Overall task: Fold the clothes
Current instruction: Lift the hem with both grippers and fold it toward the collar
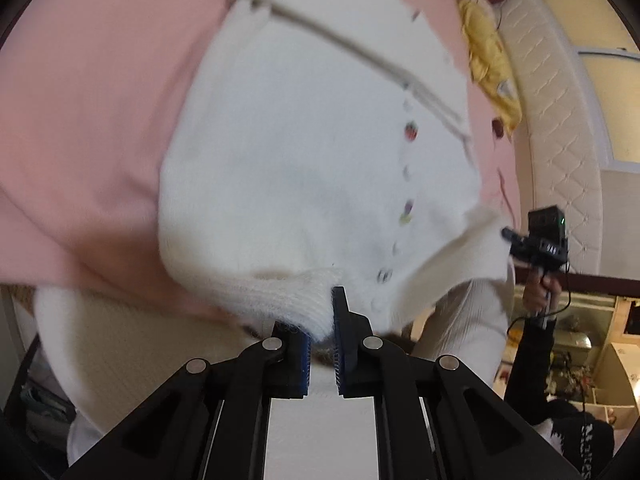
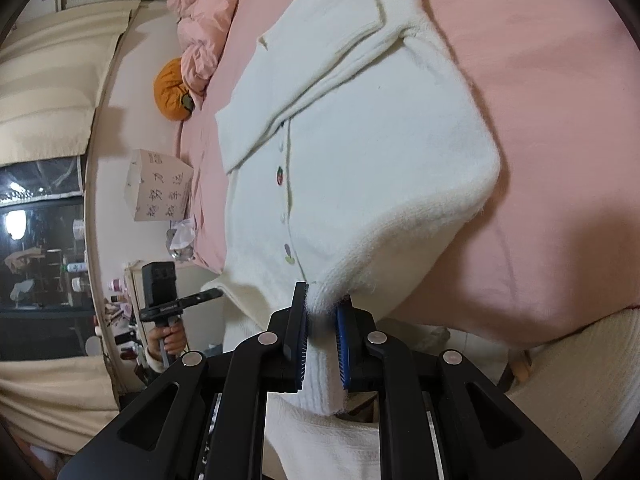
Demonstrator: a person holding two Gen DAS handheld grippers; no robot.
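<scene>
Evidently both grippers have the white cardigan [image 2: 360, 140] by its ribbed hem: the left gripper [image 1: 320, 344] has its jaws clenched on a bunch of hem knit, and the right gripper [image 2: 322, 344] pinches another fold of the hem between its blue pads. Ahead of both sets of jaws the garment stretches out over the pink bed sheet [image 2: 540, 120], button placket up, with one sleeve folded across the chest at the far end. From the left wrist view the other handheld gripper shows out to the right of the jaws, at the cardigan's corner; from the right wrist view its partner shows to the left.

The step in hand looks like carrying the hem forward to fold the body in half. To do it well, I judge both hands should lift together just enough to clear the sheet, keep the hem taut and level between the two grips so the knit does not sag in the middle, travel straight along the placket, and lay the hem edge square on the shoulders before letting go. The fuzzy knit may cling to the pads, so release gently
</scene>
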